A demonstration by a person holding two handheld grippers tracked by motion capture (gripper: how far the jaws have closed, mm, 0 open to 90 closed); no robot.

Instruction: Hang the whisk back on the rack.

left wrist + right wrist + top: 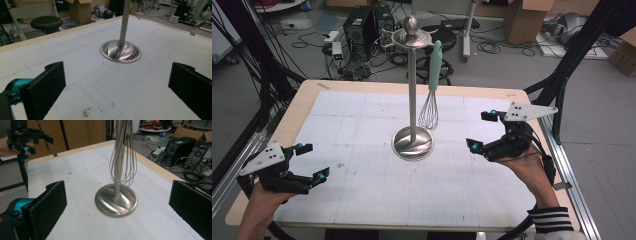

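On the table (362,200), whisk (430,107) hangs ahead of both open jaws.

teal-handled whisk (430,95), silver stand (413,90), white gridded mat (362,150)

Two hand-held black grippers with teal accents

Each black two-jaw gripper, the left gripper (307,162) and the right gripper (484,131), carries a grey three-cornered plate with small dark holes, teal-blue knobs at the jaw ends and ribbed black pads (51,85). A black-and-white striped sleeve cuff (551,220) covers the right wrist.
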